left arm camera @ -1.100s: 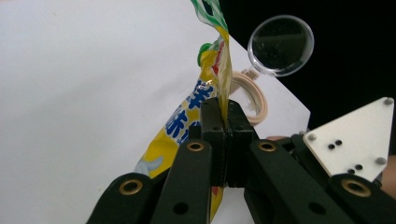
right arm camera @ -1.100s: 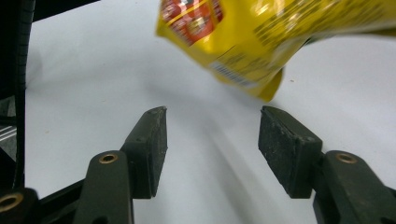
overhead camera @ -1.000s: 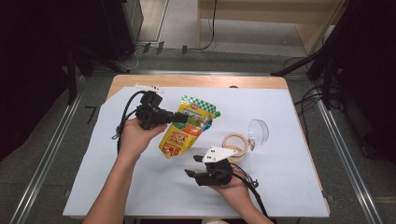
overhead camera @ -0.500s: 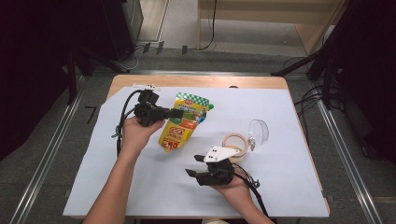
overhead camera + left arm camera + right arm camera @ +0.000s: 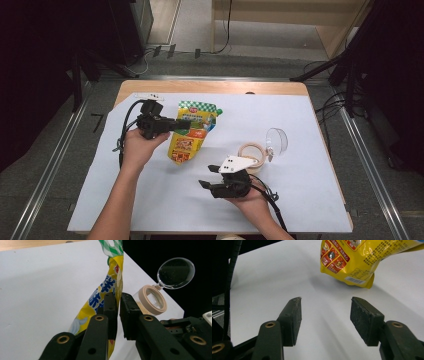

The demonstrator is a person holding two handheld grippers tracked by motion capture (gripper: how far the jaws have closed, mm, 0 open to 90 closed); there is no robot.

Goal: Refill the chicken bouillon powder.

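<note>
A yellow snack pouch [image 5: 190,132] with a green checked top leans over the white sheet, its bottom corner [image 5: 362,257] resting on the sheet. My left gripper [image 5: 186,122] is at the pouch's upper part. In the left gripper view the pouch [image 5: 110,287] runs along the left jaw of that gripper [image 5: 118,296], and its edge reaches the narrow gap. The jaws have just been opening and stand slightly apart, no longer pressing. My right gripper [image 5: 206,176] rests low near the front, pointing at the pouch. Its jaws are open around bare sheet [image 5: 325,305].
A clear jar [image 5: 252,152] with a tan rim stands right of the pouch, its round clear lid [image 5: 276,140] flipped open; jar [image 5: 151,300] and lid [image 5: 176,272] also appear beyond my left jaws. The white sheet [image 5: 300,115] covers the wooden table [image 5: 215,87].
My left hand has carried the pouch a little to the left and down, so its bottom now rests on the sheet. The right hand has stayed put.
</note>
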